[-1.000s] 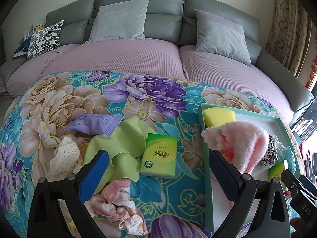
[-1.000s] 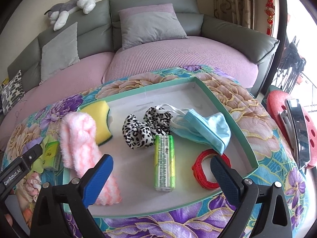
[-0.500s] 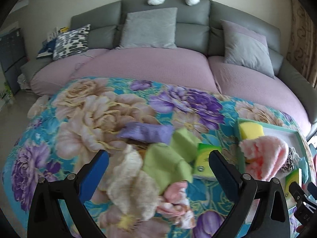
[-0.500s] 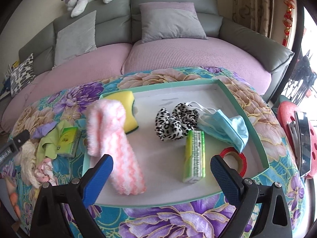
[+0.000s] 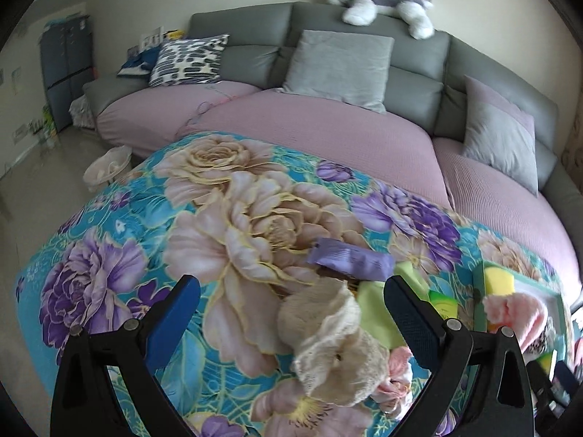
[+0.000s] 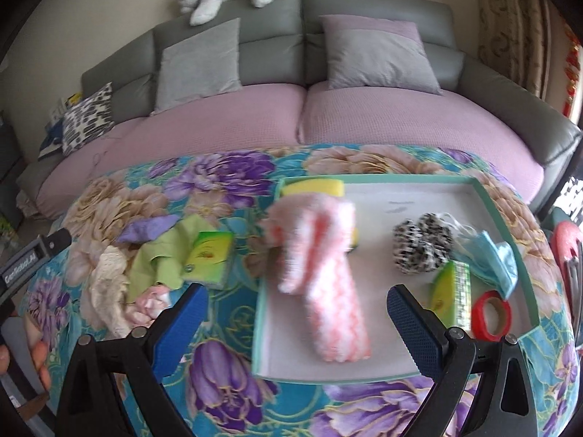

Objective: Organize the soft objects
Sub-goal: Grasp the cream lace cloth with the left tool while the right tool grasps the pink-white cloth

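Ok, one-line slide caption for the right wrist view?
Open right gripper hovers over the teal tray, pink fuzzy cloth draped across its left rim, loose cloths outside.

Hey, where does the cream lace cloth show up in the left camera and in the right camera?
Left wrist view: the cream lace cloth lies low and centre-right, between the open fingers of the left tool.
Right wrist view: it lies at the far left, outside the open right tool.
Shared landmark: the light green cloth lies right beside it in both views.
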Demonstrator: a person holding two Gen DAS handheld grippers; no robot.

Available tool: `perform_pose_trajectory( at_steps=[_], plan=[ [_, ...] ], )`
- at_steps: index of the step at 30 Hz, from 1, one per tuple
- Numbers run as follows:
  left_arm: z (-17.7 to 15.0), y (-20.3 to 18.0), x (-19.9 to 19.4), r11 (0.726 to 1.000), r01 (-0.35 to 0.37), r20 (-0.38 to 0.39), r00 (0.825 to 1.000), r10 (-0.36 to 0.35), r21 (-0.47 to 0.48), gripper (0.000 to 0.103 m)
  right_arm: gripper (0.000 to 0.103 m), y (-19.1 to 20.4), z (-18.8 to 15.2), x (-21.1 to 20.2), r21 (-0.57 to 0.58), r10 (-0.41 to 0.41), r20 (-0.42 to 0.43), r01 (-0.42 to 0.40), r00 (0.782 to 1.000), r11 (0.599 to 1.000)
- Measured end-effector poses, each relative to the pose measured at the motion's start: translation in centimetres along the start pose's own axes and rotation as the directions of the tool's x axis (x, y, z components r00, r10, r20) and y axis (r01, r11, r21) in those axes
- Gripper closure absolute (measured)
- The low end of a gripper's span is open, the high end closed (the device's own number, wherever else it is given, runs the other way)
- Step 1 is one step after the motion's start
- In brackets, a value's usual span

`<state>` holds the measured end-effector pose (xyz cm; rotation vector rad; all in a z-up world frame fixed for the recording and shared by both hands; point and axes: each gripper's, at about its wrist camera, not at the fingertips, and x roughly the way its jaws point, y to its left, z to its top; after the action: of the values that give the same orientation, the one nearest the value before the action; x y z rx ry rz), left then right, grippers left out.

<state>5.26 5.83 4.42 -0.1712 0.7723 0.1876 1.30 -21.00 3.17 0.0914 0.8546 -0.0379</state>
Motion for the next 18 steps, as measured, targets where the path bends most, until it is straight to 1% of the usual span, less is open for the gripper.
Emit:
perform_pose_trajectory(
  at_steps=[5, 9, 11, 15, 18],
  plan=[
    [0.1, 1.9, 0.2, 0.998, 0.003, 0.001, 1.0, -0.003, -0.056, 0.002, 0.003, 2.8, -0.3, 0.7, -0.062, 0.019, -0.006, -0.019, 1.0, 0.998],
    [0.0, 2.7, 0.7, 0.997, 0.016, -0.009, 1.0, -0.017, -0.08, 0.002, 0.003, 4.3, -0.7, 1.8, -0.077, 0.068, -0.041, -0.071, 0.997, 0.995],
    [-0.1, 2.8, 1.1, 0.997, 0.031, -0.017, 0.999, -0.032, -0.077, 0.002, 0.003, 5.1, -1.0, 2.5, -0.09, 0.084, -0.061, -0.089, 0.995, 0.992],
    [-0.8, 2.4, 2.9, 0.998, 0.023, -0.072, 0.997, -0.027, -0.055, 0.002, 0.003, 6.5, -1.8, 4.1, -0.115, 0.09, -0.104, -0.102, 0.99, 0.988],
    [-1.3, 2.2, 3.9, 0.997, 0.05, -0.11, 0.992, -0.056, -0.053, 0.002, 0.003, 7.4, -2.5, 5.3, -0.138, 0.086, -0.144, -0.107, 0.986, 0.985]
  ],
)
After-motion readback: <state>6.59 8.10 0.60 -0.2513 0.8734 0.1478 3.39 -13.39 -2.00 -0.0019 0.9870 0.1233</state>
